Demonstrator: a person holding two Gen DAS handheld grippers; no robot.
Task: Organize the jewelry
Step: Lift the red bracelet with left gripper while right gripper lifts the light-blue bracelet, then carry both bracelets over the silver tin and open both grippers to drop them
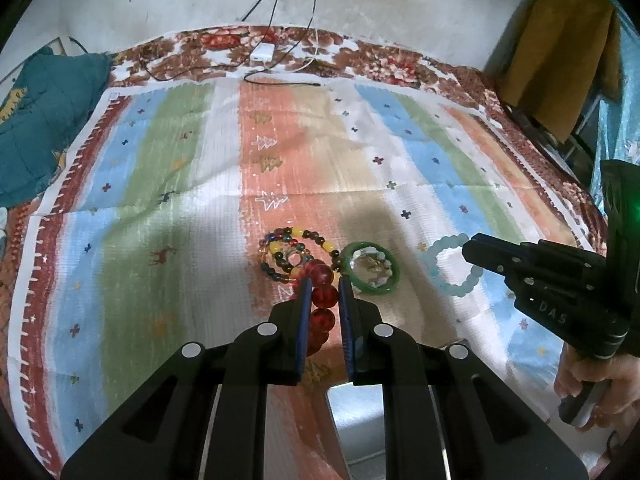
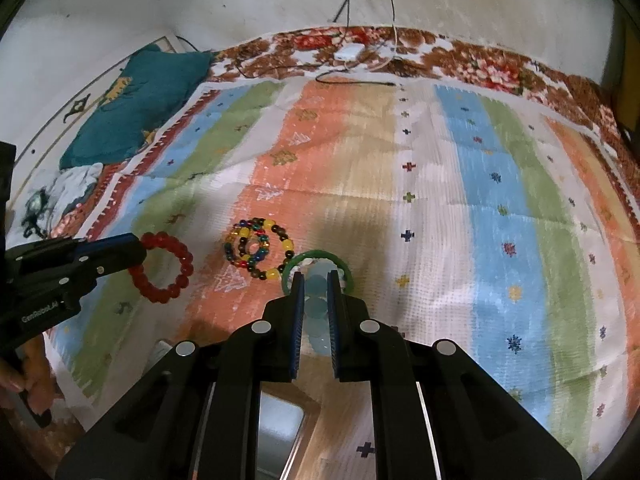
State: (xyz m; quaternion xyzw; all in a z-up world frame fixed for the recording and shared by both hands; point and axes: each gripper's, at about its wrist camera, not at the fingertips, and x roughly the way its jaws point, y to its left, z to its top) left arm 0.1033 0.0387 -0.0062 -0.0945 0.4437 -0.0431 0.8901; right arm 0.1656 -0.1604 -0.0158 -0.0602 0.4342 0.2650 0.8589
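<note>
Through the left wrist camera we see our left tongs (image 1: 324,284) closed on the red faceted bead bracelet (image 1: 323,307), whose beads run in a line between the blue pads. We judge the grip is taken on one side of the loop so the rest hangs free of the striped woven cloth (image 1: 168,184) on the bed. Just beyond the tips lie the multicoloured bead bracelet with yellow and dark beads (image 1: 294,254) and, touching its right edge, the green jade-like bangle (image 1: 371,267). To the right, the right tongs (image 1: 474,246) hold the pale blue bead bracelet (image 1: 452,266) by its edge. A shiny metal tray (image 1: 356,424) shows below our pads, near the cloth's front edge; it looks to us like the likely place for sorted pieces.

Through the right wrist camera, our right tongs (image 2: 316,278) are shut on the pale blue bead bracelet (image 2: 316,300), its beads stacked between the pads and partly hiding the green bangle (image 2: 316,258) behind. The multicoloured bracelet (image 2: 260,249) sits just left of the bangle. Further left, the left tongs (image 2: 138,254) pinch the red bracelet (image 2: 166,268), which here reads as a full ring held apart from the other pieces. The metal tray (image 2: 280,424) lies below us again. We judge both bracelets are lifted and ready to carry, with two pieces left on the cloth.
</note>
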